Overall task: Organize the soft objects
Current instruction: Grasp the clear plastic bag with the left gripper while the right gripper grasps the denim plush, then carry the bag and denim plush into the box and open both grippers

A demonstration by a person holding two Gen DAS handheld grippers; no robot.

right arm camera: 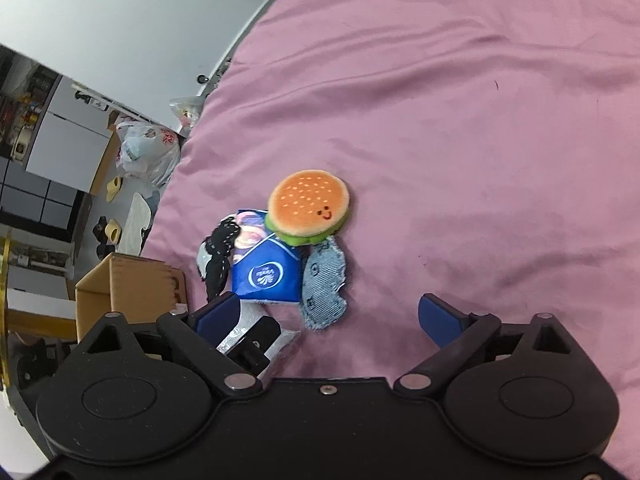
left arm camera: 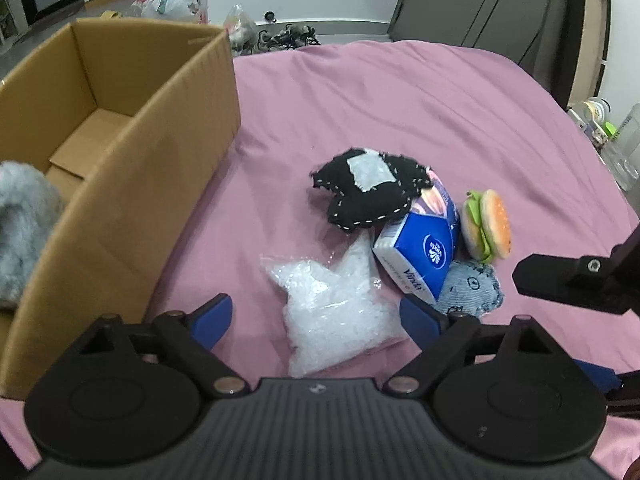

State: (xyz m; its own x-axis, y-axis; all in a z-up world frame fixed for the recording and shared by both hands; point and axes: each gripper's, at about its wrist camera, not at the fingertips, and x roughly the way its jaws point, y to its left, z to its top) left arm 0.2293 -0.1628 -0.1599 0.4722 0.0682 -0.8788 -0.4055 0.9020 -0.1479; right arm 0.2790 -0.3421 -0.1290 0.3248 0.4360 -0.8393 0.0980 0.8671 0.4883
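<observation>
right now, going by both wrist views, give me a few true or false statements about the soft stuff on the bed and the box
1. The cardboard box already holds a grey fluffy thing. True.
2. The burger plush lies inside the box. False: it is on the pink sheet, against the blue tissue pack.
3. The left gripper is shut on the clear bag. False: its jaws stand open either side of it.
4. The right gripper holds nothing. True.
</observation>
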